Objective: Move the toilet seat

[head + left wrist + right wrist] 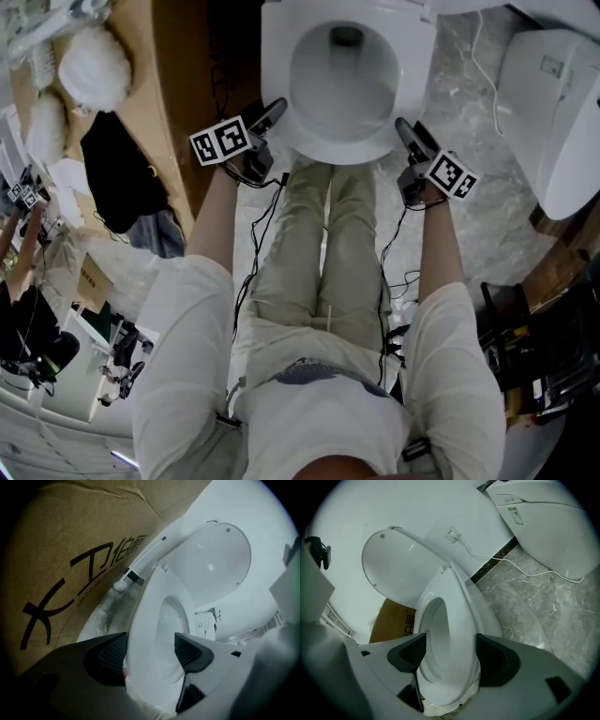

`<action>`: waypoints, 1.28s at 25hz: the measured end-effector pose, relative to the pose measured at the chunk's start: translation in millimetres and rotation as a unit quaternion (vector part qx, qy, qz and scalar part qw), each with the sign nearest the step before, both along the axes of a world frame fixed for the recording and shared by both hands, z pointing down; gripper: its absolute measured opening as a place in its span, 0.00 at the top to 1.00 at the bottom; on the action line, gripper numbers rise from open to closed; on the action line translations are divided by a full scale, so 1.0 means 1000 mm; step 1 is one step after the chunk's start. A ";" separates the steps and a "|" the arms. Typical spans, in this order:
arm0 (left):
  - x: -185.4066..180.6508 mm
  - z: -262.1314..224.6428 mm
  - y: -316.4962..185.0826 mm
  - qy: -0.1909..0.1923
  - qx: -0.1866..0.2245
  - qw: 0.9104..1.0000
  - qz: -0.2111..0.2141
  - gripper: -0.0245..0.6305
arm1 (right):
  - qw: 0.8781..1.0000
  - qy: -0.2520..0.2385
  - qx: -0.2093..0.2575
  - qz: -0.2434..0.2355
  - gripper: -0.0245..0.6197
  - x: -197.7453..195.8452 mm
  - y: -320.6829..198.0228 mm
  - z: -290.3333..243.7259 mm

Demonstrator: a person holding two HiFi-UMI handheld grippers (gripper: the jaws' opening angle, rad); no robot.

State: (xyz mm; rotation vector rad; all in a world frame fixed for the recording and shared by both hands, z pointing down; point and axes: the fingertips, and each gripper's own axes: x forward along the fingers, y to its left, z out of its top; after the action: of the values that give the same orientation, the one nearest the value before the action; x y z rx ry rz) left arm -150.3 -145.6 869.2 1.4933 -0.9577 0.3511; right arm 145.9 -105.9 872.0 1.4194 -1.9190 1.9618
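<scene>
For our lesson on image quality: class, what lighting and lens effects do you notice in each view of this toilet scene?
Head view: even light, the toilet bowl bright with soft grey shading inside. Left gripper view: black vignette corners, cardboard box dim, a small glare spot on the raised lid. Right gripper view: fisheye stretches the toilet seat toward the lens.

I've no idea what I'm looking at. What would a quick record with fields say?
Setting: person standing at a toilet, lid up
Left tool: jaws apart, astride the seat at its front left
Right tool: jaws apart, astride the seat's front right
Nearby: box on the person's left, second toilet on the right, marble floor
</scene>
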 end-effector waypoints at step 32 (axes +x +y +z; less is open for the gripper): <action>0.008 -0.139 -0.022 0.005 0.023 0.999 0.023 0.50 | 0.998 -0.031 0.025 0.044 0.53 0.015 -0.024 -0.137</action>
State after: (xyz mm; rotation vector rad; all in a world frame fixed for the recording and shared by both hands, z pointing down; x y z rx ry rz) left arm -142.7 -168.0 730.2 1.5584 -0.9303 0.3567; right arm 161.4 -130.1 734.6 1.4979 -1.9770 2.0319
